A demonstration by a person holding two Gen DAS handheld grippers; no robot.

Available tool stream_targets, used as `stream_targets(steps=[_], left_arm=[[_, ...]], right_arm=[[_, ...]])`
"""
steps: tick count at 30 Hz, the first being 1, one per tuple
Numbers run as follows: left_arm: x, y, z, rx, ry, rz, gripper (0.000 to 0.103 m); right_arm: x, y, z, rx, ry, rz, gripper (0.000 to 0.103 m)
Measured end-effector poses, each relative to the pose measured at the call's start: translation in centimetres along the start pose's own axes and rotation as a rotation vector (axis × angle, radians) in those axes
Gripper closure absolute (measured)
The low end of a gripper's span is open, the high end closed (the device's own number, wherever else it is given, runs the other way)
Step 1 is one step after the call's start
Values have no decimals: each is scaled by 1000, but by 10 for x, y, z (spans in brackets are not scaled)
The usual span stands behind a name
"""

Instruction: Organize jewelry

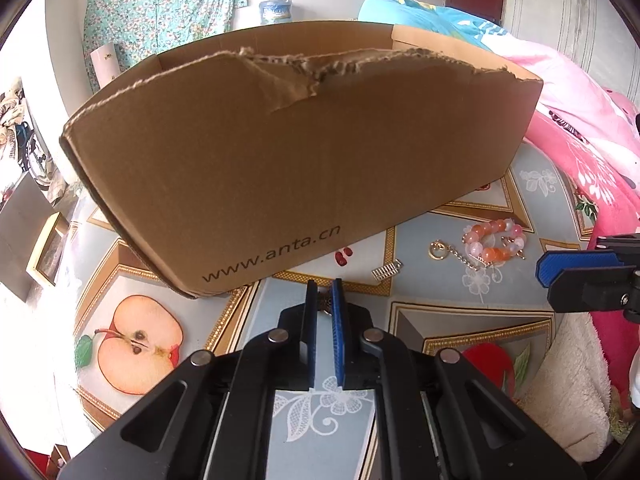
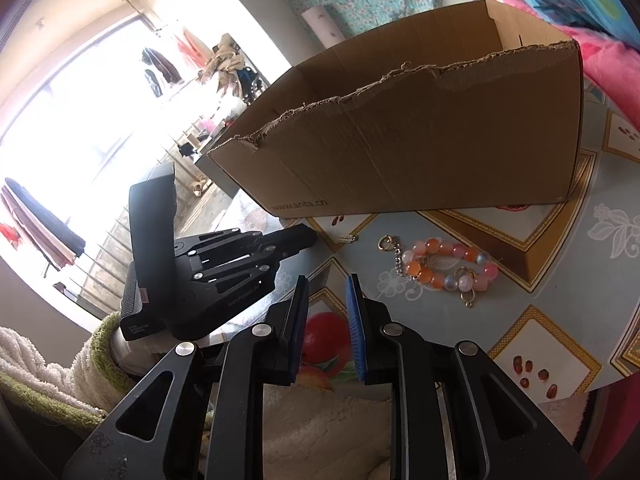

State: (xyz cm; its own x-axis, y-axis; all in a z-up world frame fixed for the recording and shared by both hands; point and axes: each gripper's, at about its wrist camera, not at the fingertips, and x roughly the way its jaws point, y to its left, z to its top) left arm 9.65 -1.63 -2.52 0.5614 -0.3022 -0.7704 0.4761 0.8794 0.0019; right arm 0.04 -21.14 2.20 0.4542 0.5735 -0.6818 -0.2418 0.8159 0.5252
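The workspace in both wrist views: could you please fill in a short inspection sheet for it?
Surface: table under a fruit-print cloth.
Job's things: bead bracelet, gold ring with chain and small silver piece lie loose before the cardboard box.
Clutter: nothing seen.
Grippers: left tongs shut on a small dark ornament; right tongs parted, empty.
Cables: nothing seen.
Surroundings: pink bedding, floral curtain.

The cardboard box (image 1: pixel 304 152) carries "www.anta.cn" in dark print low on its near side, left of centre in the left wrist view, while small print on the left gripper (image 2: pixel 304 238) is perhaps too blurred to read.
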Motion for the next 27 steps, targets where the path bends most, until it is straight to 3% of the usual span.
stream_targets(steps=[12,21,27], left_arm=[[-20,21,-12,-96,6,36,97],[-24,35,-14,-137,-11,23,97],[-21,44,-15,-155,-19,-5,97]], right_arm=[[31,21,6,-53,27,-34,82],[79,34,12,-156,48,-247,77],[95,40,20,-209,12,-333,78]])
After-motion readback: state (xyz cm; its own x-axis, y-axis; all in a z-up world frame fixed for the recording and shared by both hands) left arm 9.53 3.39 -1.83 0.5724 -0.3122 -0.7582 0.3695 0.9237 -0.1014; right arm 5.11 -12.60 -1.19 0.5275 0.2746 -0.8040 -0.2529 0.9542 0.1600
